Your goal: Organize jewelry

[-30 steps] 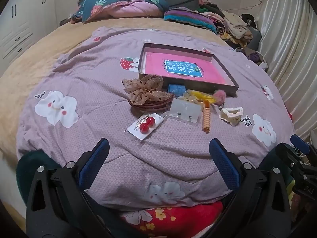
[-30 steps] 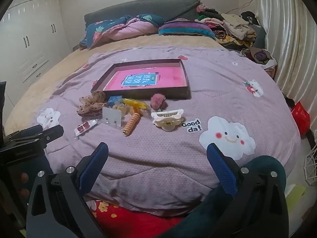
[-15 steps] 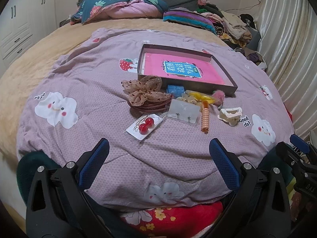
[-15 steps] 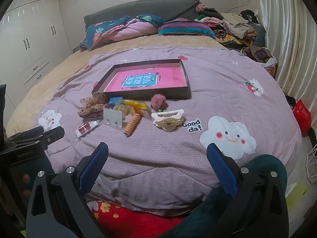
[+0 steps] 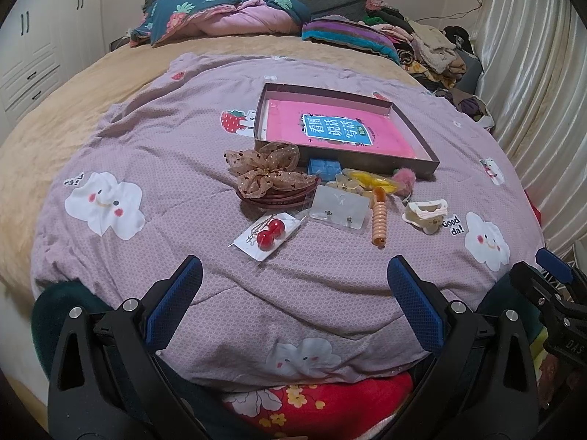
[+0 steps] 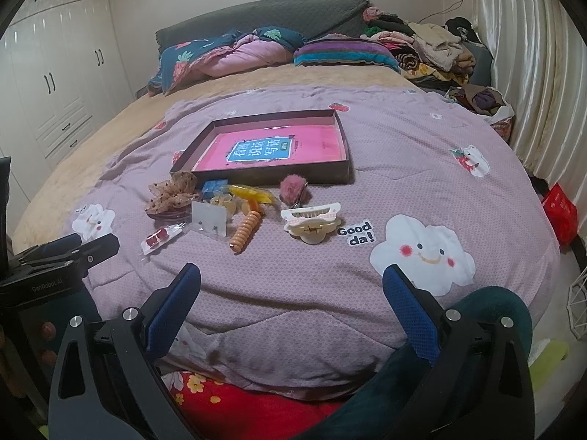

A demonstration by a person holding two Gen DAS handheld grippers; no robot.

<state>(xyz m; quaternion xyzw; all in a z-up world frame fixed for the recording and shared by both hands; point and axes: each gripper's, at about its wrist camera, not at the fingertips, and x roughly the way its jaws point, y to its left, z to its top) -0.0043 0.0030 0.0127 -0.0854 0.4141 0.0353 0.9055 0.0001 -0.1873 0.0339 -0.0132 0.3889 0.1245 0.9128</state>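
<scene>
- Purple quilt [image 5: 183, 168] spread over the bed — shallow tray [image 5: 422, 139] seen upper centre.
- Jewelry cluster below tray, centre frame: cherry earrings card [image 5: 268, 236], cream claw clip [image 6: 312, 220].
- Left gripper [image 5: 293, 304] and right gripper [image 6: 291, 300] — both held wide apart, empty, at bottom of frame.

The quilt [image 5: 183, 168] is seen as matt quilted cloth with a fine stitched pattern. The tray [image 5: 422, 135] looks like matt cardboard, lined by a glossy pink paper sheet [image 5: 286, 124]. The bow [image 5: 268, 168] is made of sheer dotted fabric. The cherry earrings [image 5: 269, 234] are shown glossy red on a white card. The hair claw [image 6: 312, 220] appears smooth cream plastic. The fingers [image 5: 172, 304] are faced with rough blue pads.
</scene>
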